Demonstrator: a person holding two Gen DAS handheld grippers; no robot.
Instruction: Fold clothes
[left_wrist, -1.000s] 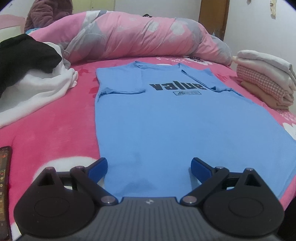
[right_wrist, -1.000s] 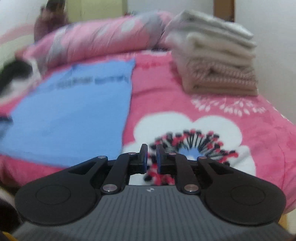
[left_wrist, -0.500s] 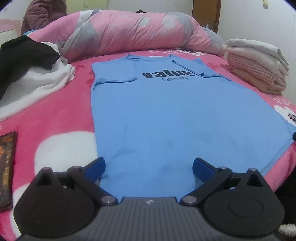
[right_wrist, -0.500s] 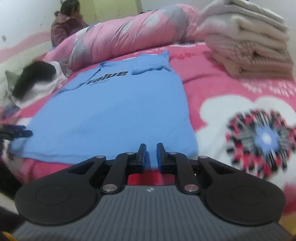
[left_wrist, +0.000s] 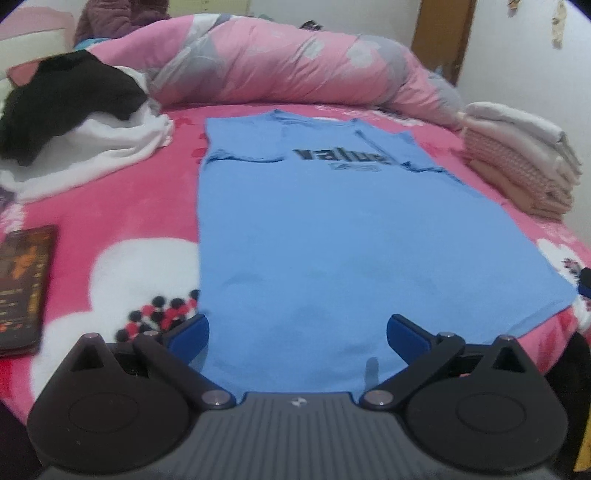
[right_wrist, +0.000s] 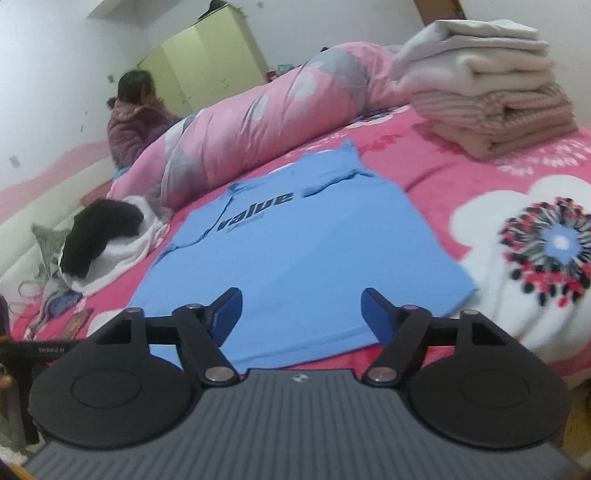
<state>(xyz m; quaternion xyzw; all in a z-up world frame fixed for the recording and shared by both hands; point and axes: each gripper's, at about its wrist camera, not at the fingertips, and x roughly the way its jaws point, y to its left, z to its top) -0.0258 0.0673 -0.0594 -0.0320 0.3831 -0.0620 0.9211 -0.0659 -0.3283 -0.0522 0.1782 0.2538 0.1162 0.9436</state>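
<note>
Both grippers angle downward over the near hem of a blue T-shirt (left_wrist: 332, 236) spread flat on a pink floral bedspread (left_wrist: 122, 206): the left gripper (left_wrist: 297, 332) gapes wide and empty, the right gripper (right_wrist: 301, 308) is spreading its jaws, gripping nothing. Folded laundry (right_wrist: 487, 96) sits beyond.

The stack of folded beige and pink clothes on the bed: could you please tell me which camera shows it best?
The right wrist view shows the stack of folded beige and pink clothes best: large, with its separate layers distinguishable, on the pink floral bedspread. The left wrist view shows the stack smaller, squeezed against the right edge.
</note>
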